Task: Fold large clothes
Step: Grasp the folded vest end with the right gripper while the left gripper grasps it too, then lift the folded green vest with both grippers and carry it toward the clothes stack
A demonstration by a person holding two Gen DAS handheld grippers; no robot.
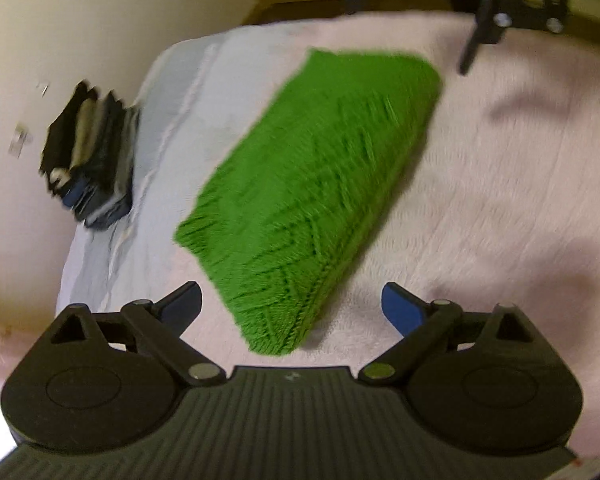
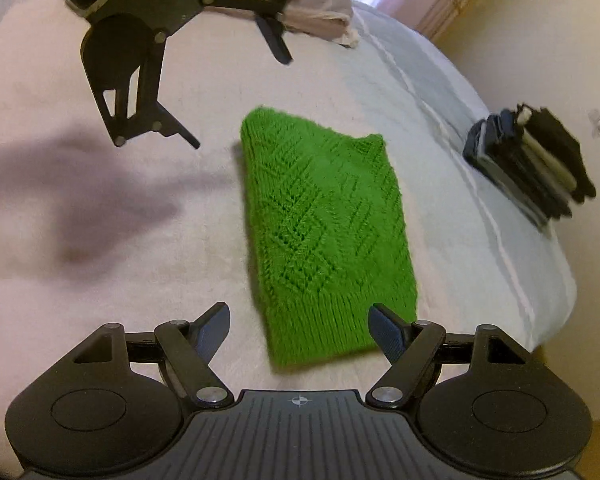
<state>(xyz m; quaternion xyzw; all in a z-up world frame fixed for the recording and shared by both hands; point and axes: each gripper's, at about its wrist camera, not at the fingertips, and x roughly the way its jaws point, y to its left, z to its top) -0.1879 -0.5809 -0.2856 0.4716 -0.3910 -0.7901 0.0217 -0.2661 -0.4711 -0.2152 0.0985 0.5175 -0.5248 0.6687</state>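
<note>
Sweater of green knit is seen lying flat on the bed, already folded into a compact oblong. From the right claw it lies straight ahead and just beyond the fingertips, its ribbed short edge nearest and its long axis running away along the line of the fingers. From the left claw the sweater is also ahead, but its long axis is slanted, with one corner pointing in between the fingers. Both claws are near the sweater, at opposite ends; in the right wrist view the left claw is seen hovering beyond the sweater's far end.

Both claws are spread wide apart, and nothing is held or touched by either; the blue pads stand clear of the knit. The views are blurred, so the height above the sweater cannot be told.

A stack of dark folded clothes is seen beyond the sweater's long side, at the bed's edge. The fold is judged to be finished or nearly so; any coming move would probably be a grasp at the near short edge.
</note>
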